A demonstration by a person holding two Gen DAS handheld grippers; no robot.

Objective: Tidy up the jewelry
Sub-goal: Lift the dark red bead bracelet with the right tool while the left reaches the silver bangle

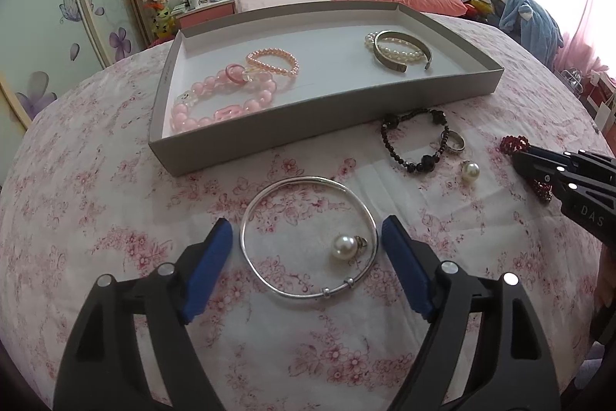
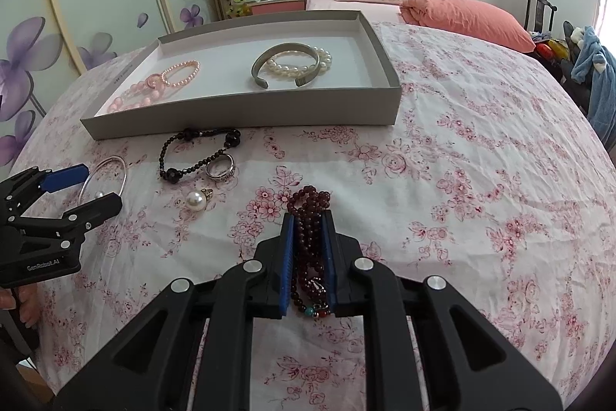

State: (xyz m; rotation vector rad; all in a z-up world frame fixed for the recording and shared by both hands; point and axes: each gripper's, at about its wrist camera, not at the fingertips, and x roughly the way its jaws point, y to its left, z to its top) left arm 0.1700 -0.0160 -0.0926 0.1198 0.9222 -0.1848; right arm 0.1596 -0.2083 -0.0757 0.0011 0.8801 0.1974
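Observation:
A grey tray (image 1: 308, 120) (image 2: 246, 110) on the bed holds pink bead bracelets (image 1: 227, 95), a white pearl bracelet (image 1: 396, 51) and a metal cuff (image 1: 400, 62). My left gripper (image 1: 308, 237) is open around a silver bangle (image 1: 308, 237) with a pearl earring (image 1: 344, 246) inside it. My right gripper (image 2: 308, 226) is shut on a dark red bead bracelet (image 2: 310, 214) low over the sheet. A black bead bracelet (image 1: 415, 137), a ring (image 1: 456, 141) and a second pearl earring (image 1: 470, 171) lie between.
The floral sheet (image 2: 481, 180) spreads wide to the right of the tray. Pillows (image 2: 466, 14) and a headboard lie beyond. A wardrobe (image 2: 77, 6) stands left and a chair with clothes (image 2: 589, 72) right.

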